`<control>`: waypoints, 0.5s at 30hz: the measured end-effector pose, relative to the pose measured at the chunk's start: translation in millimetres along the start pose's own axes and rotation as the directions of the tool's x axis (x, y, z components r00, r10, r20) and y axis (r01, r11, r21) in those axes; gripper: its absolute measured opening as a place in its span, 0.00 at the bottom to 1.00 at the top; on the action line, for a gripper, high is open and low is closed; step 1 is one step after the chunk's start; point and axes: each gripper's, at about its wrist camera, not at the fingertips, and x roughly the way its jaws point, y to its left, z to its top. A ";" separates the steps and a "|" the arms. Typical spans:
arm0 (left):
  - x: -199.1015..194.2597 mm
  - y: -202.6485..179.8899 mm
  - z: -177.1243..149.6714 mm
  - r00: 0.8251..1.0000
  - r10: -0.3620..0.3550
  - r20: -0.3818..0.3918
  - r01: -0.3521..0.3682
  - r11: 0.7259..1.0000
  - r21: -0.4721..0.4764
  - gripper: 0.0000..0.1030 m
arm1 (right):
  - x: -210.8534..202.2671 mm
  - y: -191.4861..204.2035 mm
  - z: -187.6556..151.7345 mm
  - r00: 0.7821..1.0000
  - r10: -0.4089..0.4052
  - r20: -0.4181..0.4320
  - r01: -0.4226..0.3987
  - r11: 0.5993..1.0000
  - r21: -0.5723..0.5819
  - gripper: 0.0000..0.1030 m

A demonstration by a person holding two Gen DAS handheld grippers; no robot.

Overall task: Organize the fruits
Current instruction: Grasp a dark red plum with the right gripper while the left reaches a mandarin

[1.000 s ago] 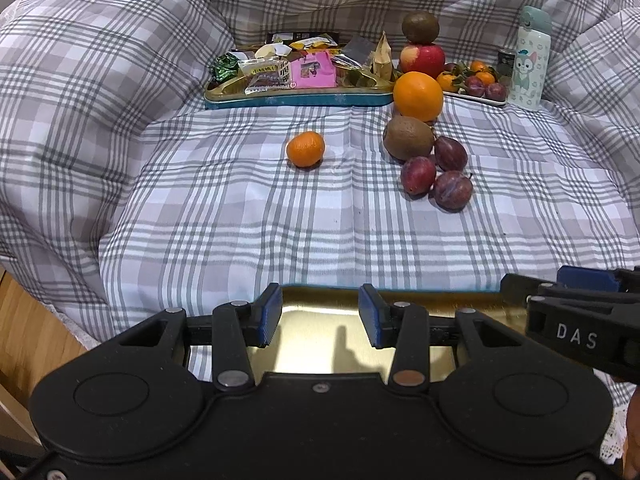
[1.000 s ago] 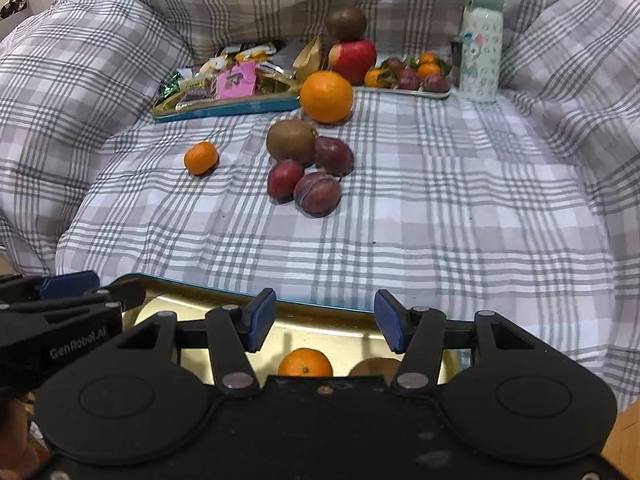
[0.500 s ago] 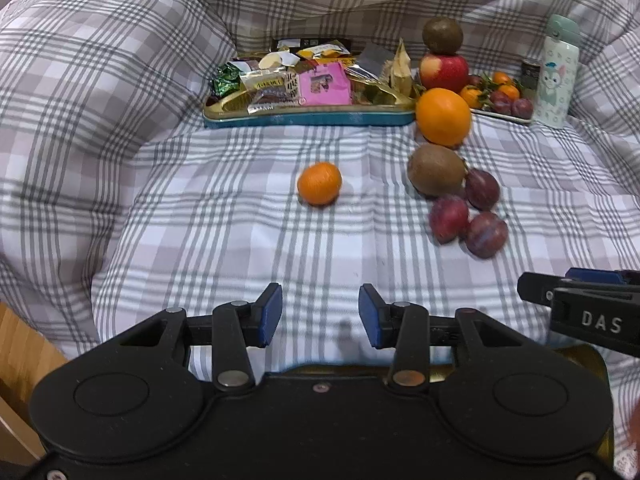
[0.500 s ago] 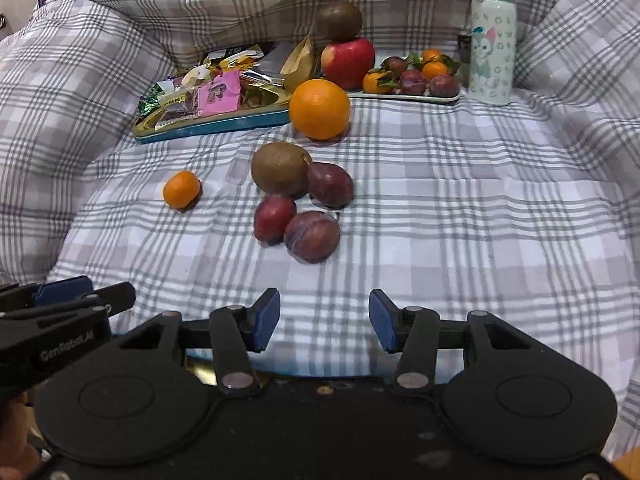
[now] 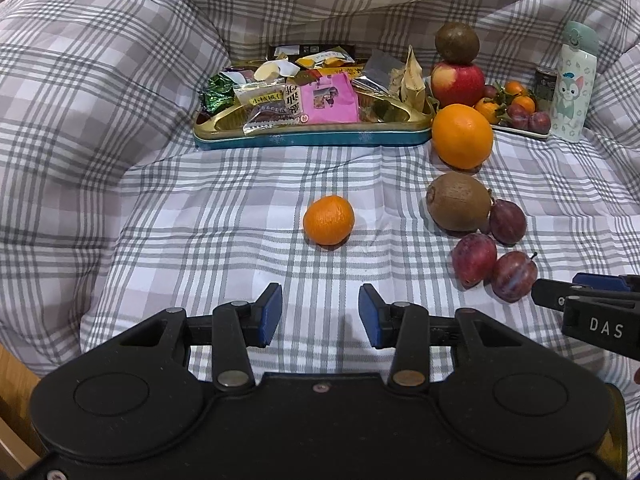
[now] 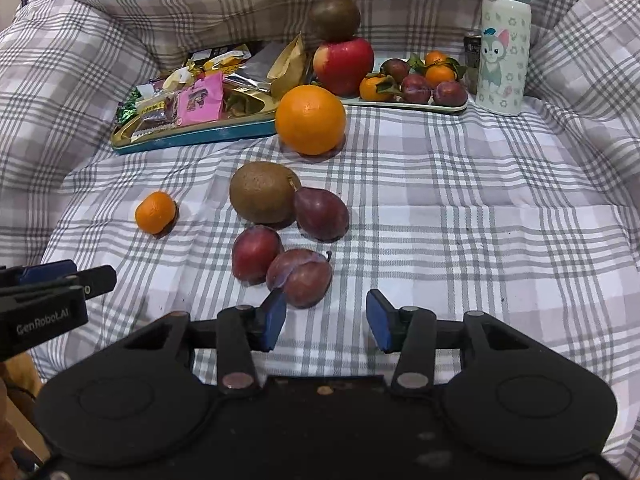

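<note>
Advanced both tongs off the gold tin, now gone from view, toward the loose fruit on the bed. Left tongs (image 5: 319, 315) narrowing, empty, lined up short of the mandarin (image 5: 328, 219). Right tongs (image 6: 326, 321) closing, empty, inner pad just beside the nearest plum (image 6: 300, 278). Next pickups likely.

Open lane: I see bare quilt (image 6: 460, 208) on the frame's right.
Blocked: plums (image 6: 298, 278) and kiwi (image 6: 262, 198) crowd centre-left.
</note>
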 end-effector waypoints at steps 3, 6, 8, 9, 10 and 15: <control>6.4 2.2 2.8 1.000 -0.013 -0.009 0.013 1.000 -0.005 0.48 | 4.8 1.7 3.0 1.000 0.012 0.005 -0.012 1.000 0.000 0.46; 12.9 5.0 5.2 0.999 -0.026 -0.020 0.026 1.000 -0.010 0.47 | 11.9 4.6 6.0 1.000 0.022 -0.003 -0.022 1.000 -0.003 0.44; 16.2 6.8 6.6 0.999 -0.028 -0.019 0.028 1.000 -0.009 0.47 | 17.7 6.2 7.2 1.000 0.027 -0.006 -0.027 1.000 -0.002 0.44; 17.8 7.9 7.4 0.999 -0.026 -0.019 0.026 1.000 -0.009 0.47 | 20.4 6.7 7.7 1.000 0.028 -0.007 -0.028 1.000 -0.002 0.44; 18.9 8.8 8.3 0.999 -0.027 -0.017 0.027 1.000 -0.008 0.47 | 23.1 7.3 8.3 1.000 0.028 -0.009 -0.028 1.000 -0.001 0.44; 27.9 13.5 14.2 0.999 -0.044 -0.021 0.044 0.999 -0.010 0.47 | 32.0 9.1 11.7 0.999 0.047 -0.012 -0.047 0.999 0.011 0.44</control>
